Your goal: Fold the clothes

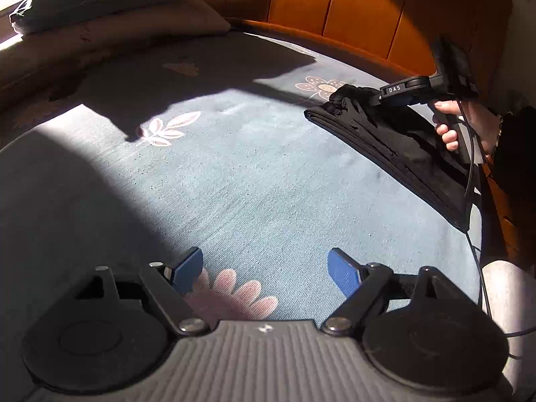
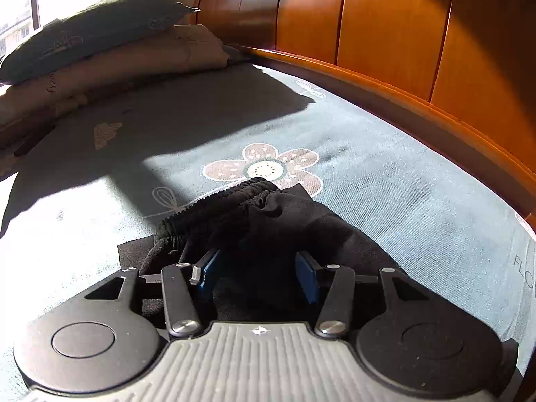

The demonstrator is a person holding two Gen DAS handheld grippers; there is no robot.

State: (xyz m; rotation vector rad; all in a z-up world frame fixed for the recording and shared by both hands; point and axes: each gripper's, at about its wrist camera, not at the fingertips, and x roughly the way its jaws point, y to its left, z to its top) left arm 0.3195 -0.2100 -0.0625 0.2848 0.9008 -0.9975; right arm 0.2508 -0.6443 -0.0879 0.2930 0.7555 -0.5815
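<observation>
A black garment (image 2: 268, 221) with a gathered elastic waistband lies folded on the blue flowered bedsheet (image 2: 402, 201). My right gripper (image 2: 258, 269) hovers low over its near part. The jaws stand half apart with black cloth under and between them, and the pads (image 2: 306, 278) do not press on it. In the left wrist view the same garment (image 1: 395, 140) is a long flat strip at the right, with a hand (image 1: 449, 124) holding the right gripper (image 1: 377, 97) over its far end. My left gripper (image 1: 266, 269) is wide open over bare sheet (image 1: 251, 184), well to the garment's left.
Two stacked pillows (image 2: 110, 43) lie at the back left. A wooden headboard (image 2: 385, 23) and a raised wooden bed rim (image 2: 418, 107) run along the back and right. A black cable (image 1: 474, 174) hangs from the right gripper across the garment. Sun lights the sheet's middle.
</observation>
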